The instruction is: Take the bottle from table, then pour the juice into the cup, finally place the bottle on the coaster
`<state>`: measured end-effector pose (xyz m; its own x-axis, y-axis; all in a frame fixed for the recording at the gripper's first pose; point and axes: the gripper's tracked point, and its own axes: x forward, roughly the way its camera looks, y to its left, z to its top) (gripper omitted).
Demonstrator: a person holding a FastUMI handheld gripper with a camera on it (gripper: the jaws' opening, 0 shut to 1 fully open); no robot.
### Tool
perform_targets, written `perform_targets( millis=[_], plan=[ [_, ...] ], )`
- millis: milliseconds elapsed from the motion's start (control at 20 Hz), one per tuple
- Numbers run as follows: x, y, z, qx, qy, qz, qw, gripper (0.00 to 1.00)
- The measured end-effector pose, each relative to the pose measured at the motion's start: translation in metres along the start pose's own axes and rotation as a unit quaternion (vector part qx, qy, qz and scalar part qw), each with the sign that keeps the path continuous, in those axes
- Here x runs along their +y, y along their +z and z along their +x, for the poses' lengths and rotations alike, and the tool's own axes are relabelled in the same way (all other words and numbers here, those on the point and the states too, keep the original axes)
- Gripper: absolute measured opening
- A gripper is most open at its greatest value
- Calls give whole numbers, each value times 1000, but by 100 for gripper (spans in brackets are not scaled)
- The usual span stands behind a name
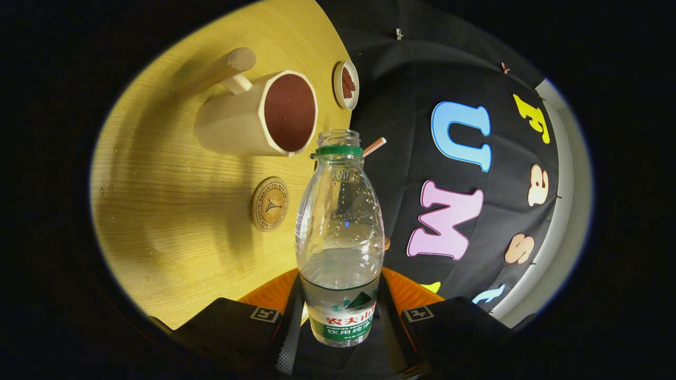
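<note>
Bottle (339,237) held between jaws of gripper (340,327), both fingers pressed on labelled lower body; cap off, some liquid left inside. View rolled sideways, so bottle judged tilted for pouring, mouth brought close to rim of cup (259,113). Cup's inside seen dark reddish. Coaster (270,203) lies bare on bench (158,221), near cup, kept free for bottle. Small dish (346,84) set beyond cup, near bench edge.
</note>
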<state>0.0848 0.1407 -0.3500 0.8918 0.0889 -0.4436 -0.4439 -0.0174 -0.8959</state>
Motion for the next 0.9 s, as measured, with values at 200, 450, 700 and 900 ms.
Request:
perform_targets(
  millis=[200, 450, 700, 900],
  plan=[
    [-1, 1, 0, 0, -1, -11, 1000, 69],
    [-2, 1, -1, -7, -3, -33, 999, 69],
    [-7, 1, 2, -9, -7, -48, 999, 69],
    [-14, 5, 4, -19, -17, -72, 997, 69]
  ],
)
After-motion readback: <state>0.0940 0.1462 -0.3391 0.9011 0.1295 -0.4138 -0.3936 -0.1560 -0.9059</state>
